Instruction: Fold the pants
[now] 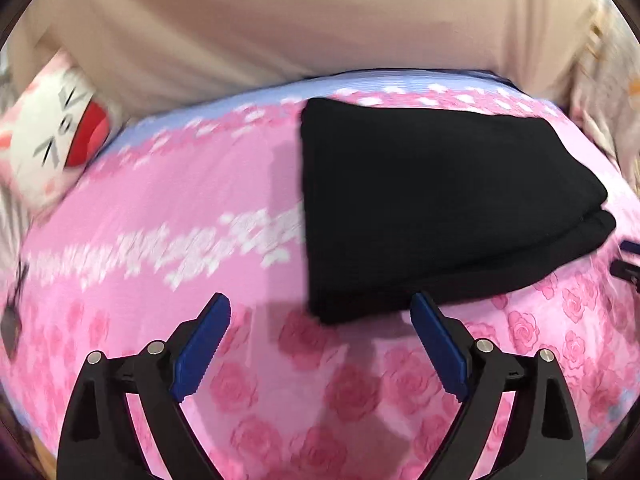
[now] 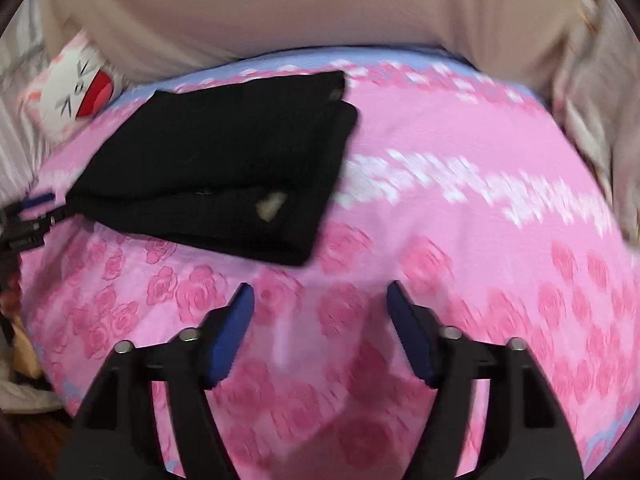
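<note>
A pink rose-printed cover (image 1: pixel 240 184) filled most of both views, its far edge trimmed in pale blue; beyond it hung a beige cloth (image 1: pixel 300 20); the black pants (image 1: pixel 432 200) lay on the cover as a folded stack of layers, right of centre in the left wrist view and far left in the right wrist view (image 2: pixel 224 160); a white cat plush (image 1: pixel 48 136) with a red mouth sat at the far left edge of the cover; the left gripper (image 1: pixel 320 308) hovered just near of the pants, jaws spread wide and holding nothing; the right gripper (image 2: pixel 320 300) hung over bare cover, right of the pants, jaws likewise wide and empty.
</note>
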The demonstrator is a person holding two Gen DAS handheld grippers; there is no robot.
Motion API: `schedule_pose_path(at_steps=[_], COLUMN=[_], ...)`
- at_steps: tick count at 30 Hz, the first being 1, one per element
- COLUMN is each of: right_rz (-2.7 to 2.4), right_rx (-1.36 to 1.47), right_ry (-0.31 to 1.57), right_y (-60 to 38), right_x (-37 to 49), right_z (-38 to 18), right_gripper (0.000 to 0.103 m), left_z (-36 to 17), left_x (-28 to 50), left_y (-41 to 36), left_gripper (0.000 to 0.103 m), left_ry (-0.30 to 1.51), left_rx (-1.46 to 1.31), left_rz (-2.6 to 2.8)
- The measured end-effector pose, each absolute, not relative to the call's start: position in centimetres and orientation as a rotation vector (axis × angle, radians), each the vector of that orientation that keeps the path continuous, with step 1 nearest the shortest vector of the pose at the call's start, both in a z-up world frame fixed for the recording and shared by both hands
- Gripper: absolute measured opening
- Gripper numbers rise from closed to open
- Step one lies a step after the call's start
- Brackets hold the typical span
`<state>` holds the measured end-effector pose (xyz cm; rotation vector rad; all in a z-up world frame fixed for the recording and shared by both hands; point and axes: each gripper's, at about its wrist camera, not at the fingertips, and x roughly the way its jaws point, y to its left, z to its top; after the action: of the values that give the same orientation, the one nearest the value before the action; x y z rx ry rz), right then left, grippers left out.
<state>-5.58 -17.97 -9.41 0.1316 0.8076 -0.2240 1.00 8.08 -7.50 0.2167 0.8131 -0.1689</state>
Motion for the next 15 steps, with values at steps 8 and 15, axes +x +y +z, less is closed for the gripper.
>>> schedule_pose_path(at_steps=[8,15], right_rz=[-0.172,-0.108], right_rx=[0.174,0.233], right_ry=[0.792,0.729], right_y=[-19.1,-19.0], right_x=[-0.8,-0.4], right_z=[-9.2,-6.9], right_gripper=[0.048,0.018], left_z=[-8.7,-6.3], left_x=[5.2,6.7], left_y=[6.8,6.2], left_gripper=[0.094,0.014], left_ry=[0.839,0.853], left_rx=[0.206,0.169], left_rz=[-0.192,-0.296])
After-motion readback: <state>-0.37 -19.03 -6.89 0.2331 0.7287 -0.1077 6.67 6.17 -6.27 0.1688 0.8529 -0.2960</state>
